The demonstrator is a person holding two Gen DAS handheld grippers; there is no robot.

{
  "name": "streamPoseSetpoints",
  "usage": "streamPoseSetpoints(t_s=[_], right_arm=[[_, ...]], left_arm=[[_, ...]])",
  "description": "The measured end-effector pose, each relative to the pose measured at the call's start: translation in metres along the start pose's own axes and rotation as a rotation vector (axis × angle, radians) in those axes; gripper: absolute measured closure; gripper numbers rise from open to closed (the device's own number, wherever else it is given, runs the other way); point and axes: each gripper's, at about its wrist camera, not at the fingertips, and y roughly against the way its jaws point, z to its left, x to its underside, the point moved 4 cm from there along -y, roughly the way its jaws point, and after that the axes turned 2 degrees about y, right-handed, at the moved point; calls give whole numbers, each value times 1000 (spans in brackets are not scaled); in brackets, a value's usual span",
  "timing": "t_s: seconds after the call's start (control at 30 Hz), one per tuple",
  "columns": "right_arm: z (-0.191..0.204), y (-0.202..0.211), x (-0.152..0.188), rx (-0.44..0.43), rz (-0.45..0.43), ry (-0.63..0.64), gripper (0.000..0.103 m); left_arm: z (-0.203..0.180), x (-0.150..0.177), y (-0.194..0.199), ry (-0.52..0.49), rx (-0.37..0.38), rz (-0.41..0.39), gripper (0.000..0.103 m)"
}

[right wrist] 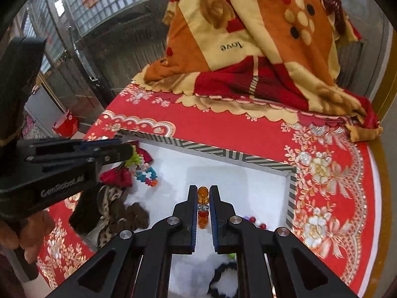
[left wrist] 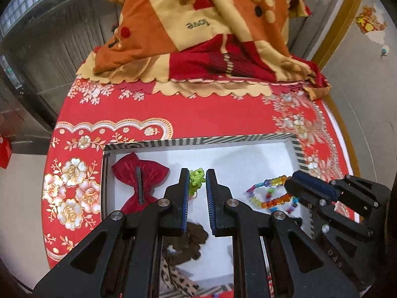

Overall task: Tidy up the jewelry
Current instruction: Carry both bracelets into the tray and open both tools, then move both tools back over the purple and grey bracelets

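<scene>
A white tray with a striped rim [left wrist: 198, 141] lies on a red embroidered cloth. My left gripper [left wrist: 197, 177] is shut on a green knotted ornament [left wrist: 196, 179] and holds it over the tray. A red velvet bow clip [left wrist: 140, 182] lies at the tray's left. My right gripper [left wrist: 289, 186] comes in from the right, shut on a rainbow bead bracelet [left wrist: 269, 195]. In the right wrist view the right gripper [right wrist: 203, 193] pinches the bracelet's orange beads [right wrist: 203, 195], and the left gripper [right wrist: 124, 152] holds the green ornament [right wrist: 134, 159] at left.
A brown scrunchie [left wrist: 196, 241] and a leopard-print band [left wrist: 173, 277] lie in the tray's near part. A pastel bead bracelet [right wrist: 147, 173] and a black-and-white fluffy piece [right wrist: 224, 280] also lie in the tray. A folded orange and red blanket [left wrist: 198, 37] fills the back.
</scene>
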Motion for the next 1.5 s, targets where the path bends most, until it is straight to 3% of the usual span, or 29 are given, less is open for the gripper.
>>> streamPoseSetpoints(t_s=[0.43,0.8,0.9,0.93,0.97,1.03,1.13,1.27,1.5], right_arm=[[-76,-54,-2,118,80,-116,94],[-86,-68,10,172,130,-97,94],[-84,-61,8,152,114,-102,86],[-83,-58,8,149,109,-104,77],[-81,-56,7,141,102,-108,73],[-76,-50,6,113,87,-117,72],[-66,-42,6,101,77,-112,72],[-52,-26,11,81,58,-104,72],[-28,5,26,70,25,-106,70]], left_arm=[[47,13,-50,107,-76,84,91],[37,26,-68,108,-78,133,91],[37,26,-67,123,-82,135,90],[38,26,-67,125,-85,137,89],[38,26,-67,129,-86,140,88],[40,26,-66,141,-86,143,68],[41,26,-58,149,-81,118,53],[37,27,-44,132,-84,82,45],[36,38,-16,131,-107,38,45]])
